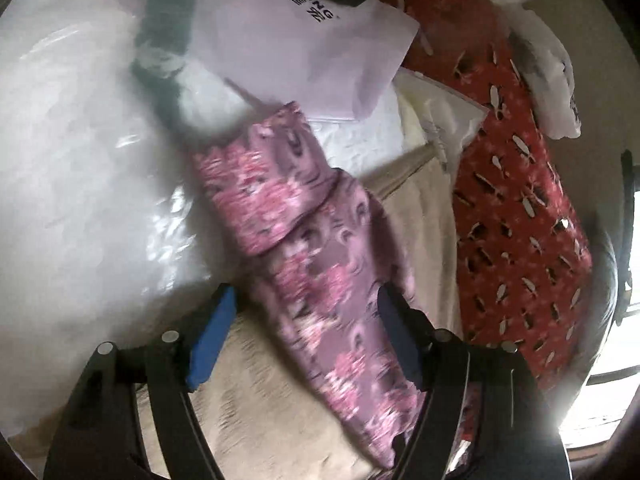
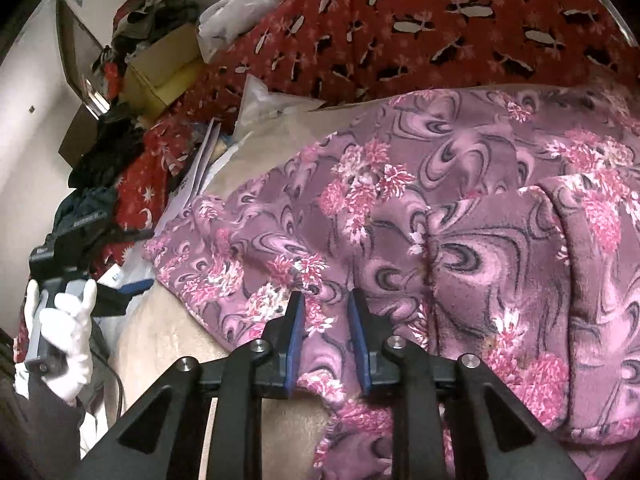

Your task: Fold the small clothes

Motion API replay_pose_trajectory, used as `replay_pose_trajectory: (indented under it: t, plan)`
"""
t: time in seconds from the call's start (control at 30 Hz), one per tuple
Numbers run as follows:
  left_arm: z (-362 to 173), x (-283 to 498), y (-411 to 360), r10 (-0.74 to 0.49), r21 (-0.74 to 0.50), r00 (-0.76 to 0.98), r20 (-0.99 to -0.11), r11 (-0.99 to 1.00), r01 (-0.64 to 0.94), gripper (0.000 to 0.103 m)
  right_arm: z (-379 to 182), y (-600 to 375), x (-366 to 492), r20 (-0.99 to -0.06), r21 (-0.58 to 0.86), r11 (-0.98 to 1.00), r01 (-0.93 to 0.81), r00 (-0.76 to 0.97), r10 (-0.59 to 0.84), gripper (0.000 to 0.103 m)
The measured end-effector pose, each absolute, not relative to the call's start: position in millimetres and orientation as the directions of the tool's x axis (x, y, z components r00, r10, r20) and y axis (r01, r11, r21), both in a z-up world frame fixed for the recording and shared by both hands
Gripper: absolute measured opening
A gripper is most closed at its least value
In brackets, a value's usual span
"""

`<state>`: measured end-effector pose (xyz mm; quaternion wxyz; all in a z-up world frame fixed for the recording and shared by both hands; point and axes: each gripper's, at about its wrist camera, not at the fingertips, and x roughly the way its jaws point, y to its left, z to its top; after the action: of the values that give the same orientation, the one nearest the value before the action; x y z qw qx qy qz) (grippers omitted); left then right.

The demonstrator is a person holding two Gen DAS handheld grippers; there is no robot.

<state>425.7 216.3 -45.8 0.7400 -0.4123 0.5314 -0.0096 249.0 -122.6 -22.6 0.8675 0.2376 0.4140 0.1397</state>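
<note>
Left gripper (image 1: 304,336) jaws wide, right gripper (image 2: 322,336) jaws narrowly parted; floral garment (image 2: 460,216) loose between both.

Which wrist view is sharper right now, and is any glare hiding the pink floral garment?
Right wrist view: sharp, evenly lit, the pink floral fleece garment crisp. Left wrist view: motion-blurred, the garment smeared; window glare burns out the lower right edge, and the white plastic sheet is washed out, neither covering the garment.
</note>
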Motion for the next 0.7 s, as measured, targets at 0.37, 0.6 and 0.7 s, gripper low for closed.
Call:
replay_pose_trajectory:
  t: [0.37,0.6,0.7]
  plan:
    - [-17,417,200,-0.423,-0.596,0.451,-0.786,0.714,-0.369,0.003,-14,-126,258,-0.678,0.561,0.827,-0.029,0.557,0.48,0.027]
    - [38,399,155,-0.428,-0.588,0.491,-0.759,0.775,-0.233,0.003,24,-176,227,-0.657,0.502,0.864,-0.025,0.638,0.401,0.038]
    - [54,392,128,-0.443,-0.583,0.485,-0.753,0.793,-0.18,0.003,33,-205,210,-0.69,0.378,0.925,0.018,0.673,0.269,0.039]
